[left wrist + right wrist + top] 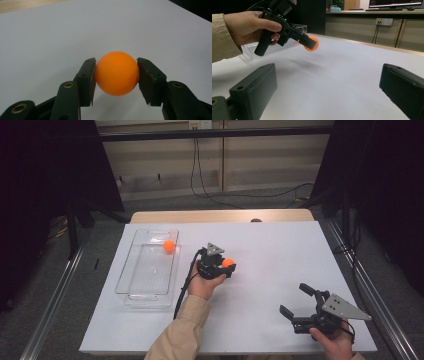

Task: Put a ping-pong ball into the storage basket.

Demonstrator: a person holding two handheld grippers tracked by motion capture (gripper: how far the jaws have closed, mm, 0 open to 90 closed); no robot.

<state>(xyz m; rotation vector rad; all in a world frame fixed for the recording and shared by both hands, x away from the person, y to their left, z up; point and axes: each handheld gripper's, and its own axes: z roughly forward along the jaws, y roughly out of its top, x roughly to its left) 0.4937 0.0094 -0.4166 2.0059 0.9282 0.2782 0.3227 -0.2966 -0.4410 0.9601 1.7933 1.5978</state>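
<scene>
An orange ball (116, 73) sits squeezed between the two black pads of my left gripper (116, 76), which is shut on it. From above, that gripper (228, 265) holds the ball (228, 262) near the middle of the white table, just right of a clear plastic tray (131, 290). A second orange ball (169, 246) lies in the tray's far end. In the right gripper view the held ball (313, 44) hangs a little above the tabletop, with a shadow beneath it. My right gripper (292, 298) rests near the front right edge, jaws wide open and empty (326, 68).
The left gripper's black cable (182, 289) trails back along the sleeve beside the tray. The white tabletop (280, 245) ends in a wooden strip (220, 216) at the far side. Dark curtains flank the table, and metal rails (50, 300) run along both sides.
</scene>
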